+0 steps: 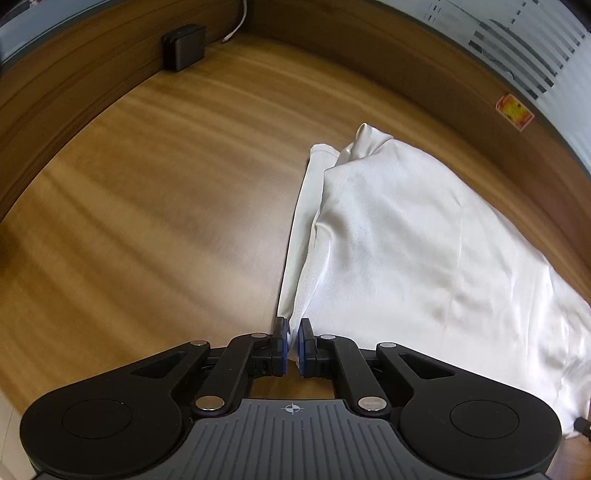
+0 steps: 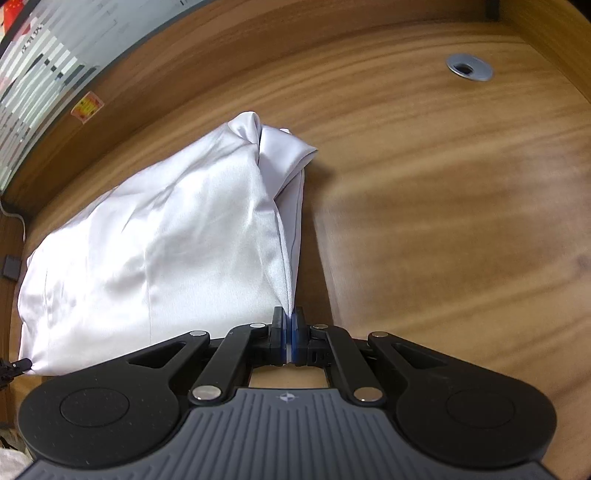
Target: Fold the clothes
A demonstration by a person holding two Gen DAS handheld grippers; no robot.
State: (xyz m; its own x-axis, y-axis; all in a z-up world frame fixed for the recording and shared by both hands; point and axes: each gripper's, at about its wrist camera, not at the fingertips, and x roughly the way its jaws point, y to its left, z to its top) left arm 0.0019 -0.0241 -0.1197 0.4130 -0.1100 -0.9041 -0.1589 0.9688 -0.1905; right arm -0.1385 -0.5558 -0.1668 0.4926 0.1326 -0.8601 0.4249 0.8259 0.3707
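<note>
A white satin garment [image 1: 417, 236] lies on the wooden table [image 1: 155, 206], folded into a long bundle. In the left wrist view it stretches from my fingers toward the far right. My left gripper [image 1: 294, 341] is shut on the garment's near left corner, white cloth showing between the blue pads. In the right wrist view the same white garment [image 2: 159, 243] fills the left half. My right gripper [image 2: 289, 332] is shut on its near right corner, a thin cloth edge pinched between the pads. Both held edges rise taut from the table.
A black box [image 1: 184, 47] and a white cable [image 1: 236, 26] sit at the far left corner against the wooden rim. A metal cable grommet [image 2: 469, 68] is set in the table at far right. An orange sticker [image 1: 514, 112] marks the back rim below a window with blinds.
</note>
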